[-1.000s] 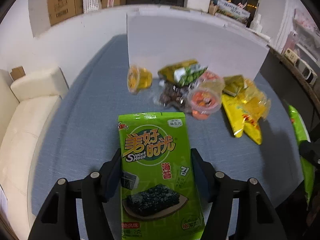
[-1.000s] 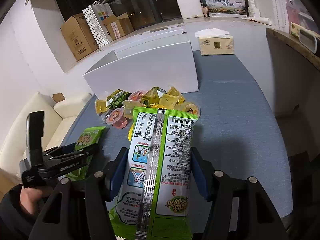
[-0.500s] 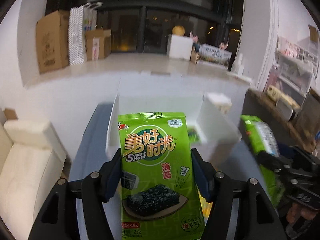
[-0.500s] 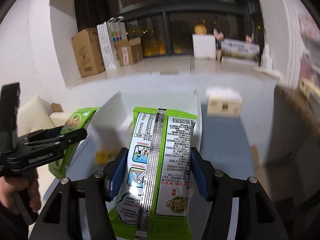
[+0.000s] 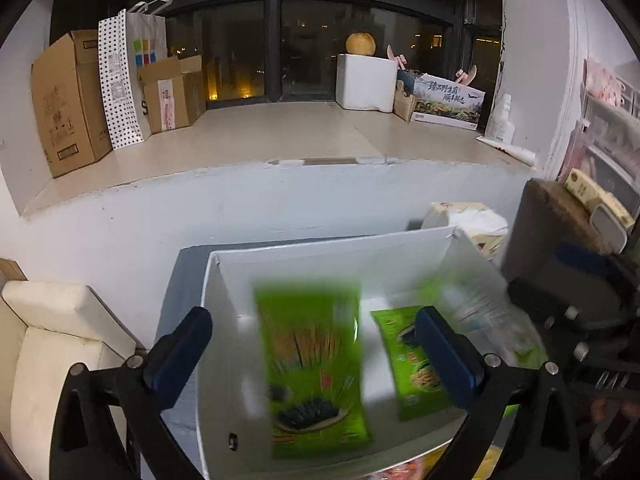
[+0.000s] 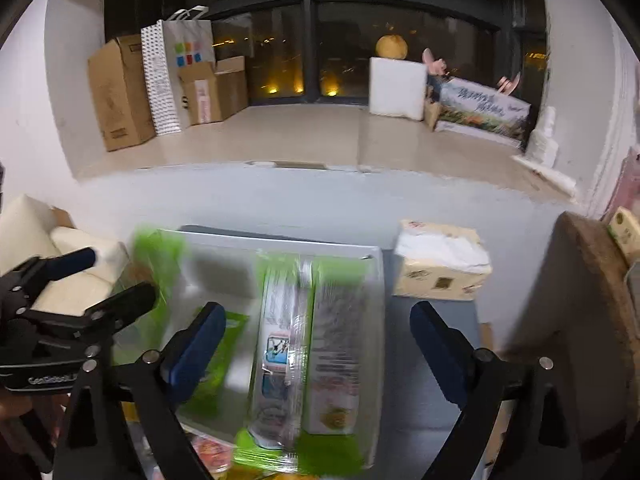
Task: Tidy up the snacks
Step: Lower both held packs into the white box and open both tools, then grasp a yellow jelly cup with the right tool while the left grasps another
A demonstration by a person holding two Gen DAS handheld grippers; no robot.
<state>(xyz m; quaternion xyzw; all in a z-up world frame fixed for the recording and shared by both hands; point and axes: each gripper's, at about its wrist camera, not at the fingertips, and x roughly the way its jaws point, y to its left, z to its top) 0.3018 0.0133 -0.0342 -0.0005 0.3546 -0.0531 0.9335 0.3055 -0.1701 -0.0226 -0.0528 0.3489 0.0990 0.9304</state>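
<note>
Opening wide, left gripper (image 5: 316, 344) above white box (image 5: 320, 256), pads clear of blurred green seaweed packet (image 5: 316, 376) dropping between them into box. Second green packet (image 5: 412, 364) lying flat inside, toward right pad. Opening too, right gripper (image 6: 316, 344) over same box, blurred green-and-white snack bag (image 6: 312, 356) loose between spread pads. Tissue pack (image 6: 440, 264) beyond right pad, outside box.
</note>
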